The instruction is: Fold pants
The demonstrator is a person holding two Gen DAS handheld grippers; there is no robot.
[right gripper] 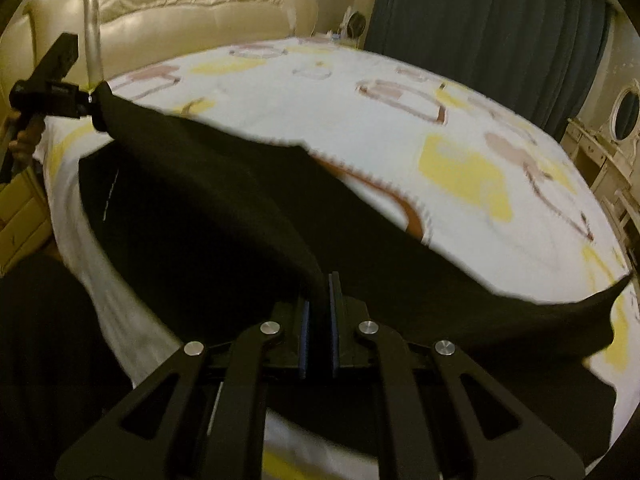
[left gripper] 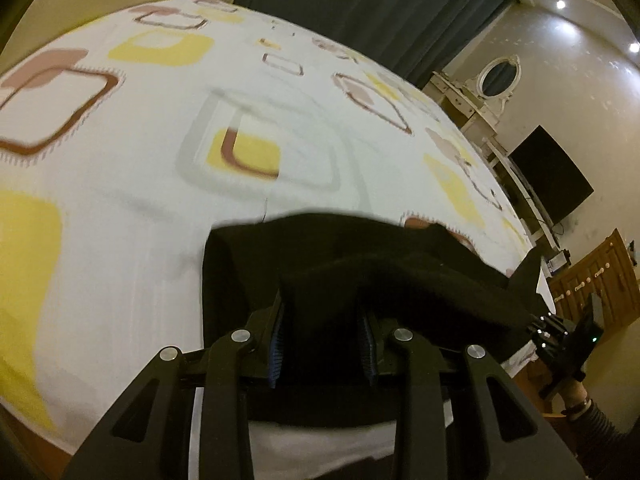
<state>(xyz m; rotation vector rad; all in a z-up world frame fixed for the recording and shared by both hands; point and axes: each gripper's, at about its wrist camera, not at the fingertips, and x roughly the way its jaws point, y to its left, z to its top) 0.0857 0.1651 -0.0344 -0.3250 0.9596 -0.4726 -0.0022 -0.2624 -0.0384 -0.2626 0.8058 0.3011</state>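
Black pants (left gripper: 360,276) hang stretched between my two grippers above the near edge of the bed. My left gripper (left gripper: 324,312) is shut on a thick bunch of the black cloth, which hides its fingertips. In the right wrist view the pants (right gripper: 224,208) sag in a long band from my right gripper (right gripper: 319,280), shut on a cloth edge, up to the left gripper (right gripper: 90,104) at far left. The right gripper also shows in the left wrist view (left gripper: 536,316), gripping the pants' other end.
The bed (left gripper: 160,184) has a white sheet with yellow and brown squares. A cream tufted headboard (right gripper: 192,0) stands behind it. Dark curtains (right gripper: 480,20), a white dresser with an oval mirror (left gripper: 496,76) and a dark screen (left gripper: 552,172) line the walls.
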